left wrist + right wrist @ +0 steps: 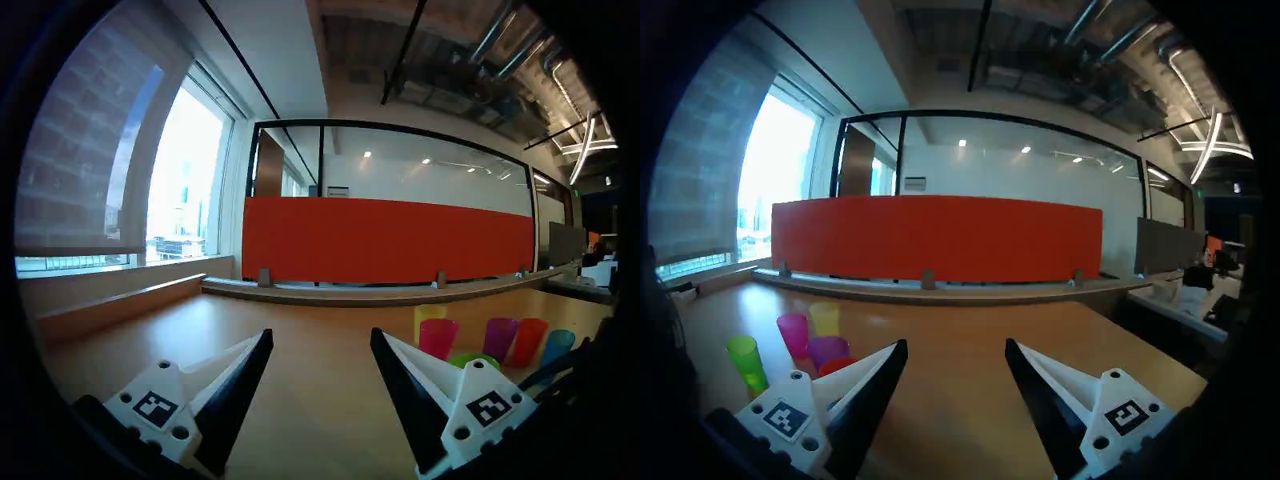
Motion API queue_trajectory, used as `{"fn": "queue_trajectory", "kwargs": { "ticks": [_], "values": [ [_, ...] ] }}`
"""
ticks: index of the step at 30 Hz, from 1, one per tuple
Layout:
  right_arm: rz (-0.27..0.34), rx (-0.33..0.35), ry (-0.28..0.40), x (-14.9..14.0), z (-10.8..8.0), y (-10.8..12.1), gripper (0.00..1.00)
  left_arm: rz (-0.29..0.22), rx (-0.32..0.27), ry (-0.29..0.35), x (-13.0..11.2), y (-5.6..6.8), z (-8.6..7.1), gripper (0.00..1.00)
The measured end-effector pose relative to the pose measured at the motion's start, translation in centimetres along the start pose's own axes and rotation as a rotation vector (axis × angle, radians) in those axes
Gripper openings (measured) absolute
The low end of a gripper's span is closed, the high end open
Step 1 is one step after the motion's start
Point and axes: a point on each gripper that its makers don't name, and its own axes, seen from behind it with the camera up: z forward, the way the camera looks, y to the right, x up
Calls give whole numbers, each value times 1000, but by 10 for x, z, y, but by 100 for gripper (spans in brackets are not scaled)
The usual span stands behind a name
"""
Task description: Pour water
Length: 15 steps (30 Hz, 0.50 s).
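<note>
**A:** Where is the left gripper [322,346]?

**B:** Low in the left gripper view, over the wooden bench [320,308]. Its fingers [240,384] are spread apart. There is bare wood between them and nothing in their grip.

**A:** And the cups?

**B:** They're in the lower right of that view, just past the right-hand finger. A yellow cup [430,312], a pink cup [438,338], a purple cup [500,336], an orange cup [528,340] and a blue cup [558,346] stand upright in a close cluster on the bench. The rim of a green cup [472,360] peeks out just above the finger's white mount. I cannot tell whether any of them holds water.

**A:** What about the right gripper [954,350]?

**B:** It's also low over the bench in the right gripper view, with its fingers parted and holding nothing. There the cups sit in the lower left. The green cup [746,362] is farthest left, near the others but not touching them. The pink cup [793,334] and the yellow cup [825,318] are side by side. The purple cup [828,350] is nearer, partly hidden behind the left-hand finger.

**A:** What's behind them?

**B:** An orange partition [384,240] runs across the far edge of the bench. A bright window [184,192] is in the upper left.
</note>
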Motion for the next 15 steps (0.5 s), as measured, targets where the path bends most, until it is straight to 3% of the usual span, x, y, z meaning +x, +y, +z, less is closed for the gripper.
{"fn": "queue_trajectory", "kwargs": {
  "ticks": [15],
  "values": [
    [-1,-3,6,2,-2,1,94,3,0,-23,-11,1,0,90]
  ]
}}
